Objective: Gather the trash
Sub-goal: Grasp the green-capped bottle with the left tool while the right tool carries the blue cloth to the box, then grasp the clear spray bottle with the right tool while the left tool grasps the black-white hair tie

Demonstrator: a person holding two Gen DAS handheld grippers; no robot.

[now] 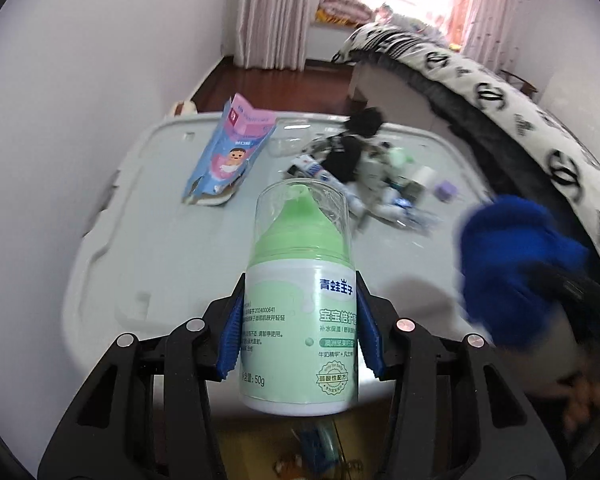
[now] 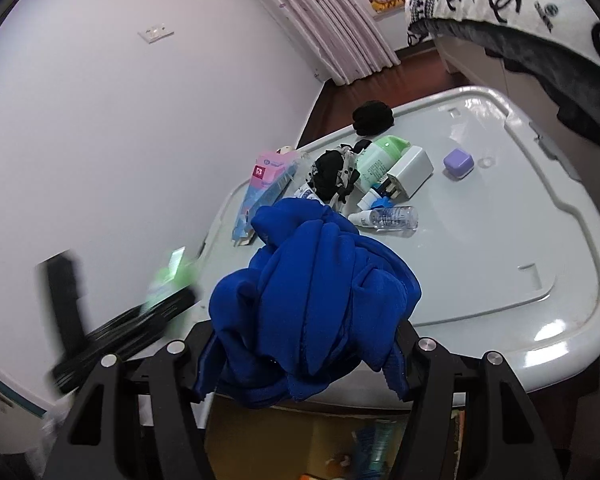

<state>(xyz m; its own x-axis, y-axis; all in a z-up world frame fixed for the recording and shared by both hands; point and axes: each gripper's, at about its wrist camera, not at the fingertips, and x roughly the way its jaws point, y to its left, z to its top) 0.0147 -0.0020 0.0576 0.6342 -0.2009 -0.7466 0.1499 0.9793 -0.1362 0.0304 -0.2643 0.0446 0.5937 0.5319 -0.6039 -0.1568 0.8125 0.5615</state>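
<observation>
Left wrist view, grip: my left gripper [image 1: 300, 334] is clamped on the green lotion bottle [image 1: 298, 316], blue pads on both flanks of the label.
Left wrist view, axis: bottle stands upright along my fingers, clear cap pointing far, base near, above the grey bin lid [image 1: 140, 248].
Left wrist view, doing it well: I judge I should keep the squeeze even; the round wall could slip.
Right wrist view, grip: my right gripper [image 2: 300, 344] is closed on the bunched blue cloth [image 2: 312, 300], which hides the pads.
Right wrist view, leftovers: white charger [image 2: 410, 172], purple case [image 2: 458, 163] and pink pouch [image 2: 266, 188] lie far on the lid.
</observation>
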